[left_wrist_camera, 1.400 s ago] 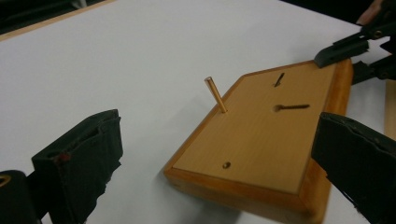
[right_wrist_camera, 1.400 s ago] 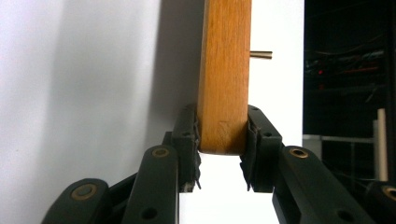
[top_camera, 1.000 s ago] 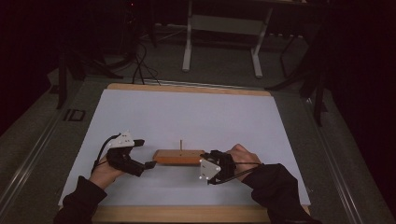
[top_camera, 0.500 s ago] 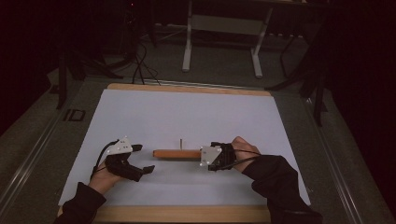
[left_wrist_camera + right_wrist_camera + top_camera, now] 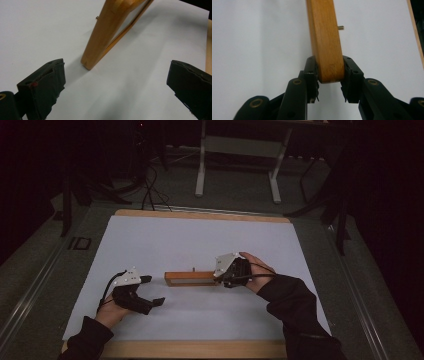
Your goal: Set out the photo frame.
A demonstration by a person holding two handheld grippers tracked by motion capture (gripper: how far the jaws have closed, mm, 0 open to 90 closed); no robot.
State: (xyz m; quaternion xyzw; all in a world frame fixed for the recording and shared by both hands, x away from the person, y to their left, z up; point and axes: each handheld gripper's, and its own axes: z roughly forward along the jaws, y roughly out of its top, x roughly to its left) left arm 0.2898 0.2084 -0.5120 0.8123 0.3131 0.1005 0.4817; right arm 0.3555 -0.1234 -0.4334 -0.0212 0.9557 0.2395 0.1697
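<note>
**One wooden block, two grippers on a white table**

At the near left of the table (image 5: 200, 240), the left gripper (image 5: 150, 292) sits in the person's left hand (image 5: 112, 312). Its two black jaws stand wide apart with nothing between them; in the left gripper view only bare white surface lies between the pads, and the left end of the block is a little way beyond them.

In the middle lies the single wooden block (image 5: 191, 278), long and narrow, running left to right across the near half of the table. One small peg (image 5: 193, 268) sticks out at its far side.

To the right, the right gripper (image 5: 223, 279), held in the person's right hand (image 5: 255, 272), is clamped on the block's right end. The right gripper view shows both pads pressed against the two long sides of the wood (image 5: 325, 47).

One table, one block, one peg, two grippers, two hands.
</note>
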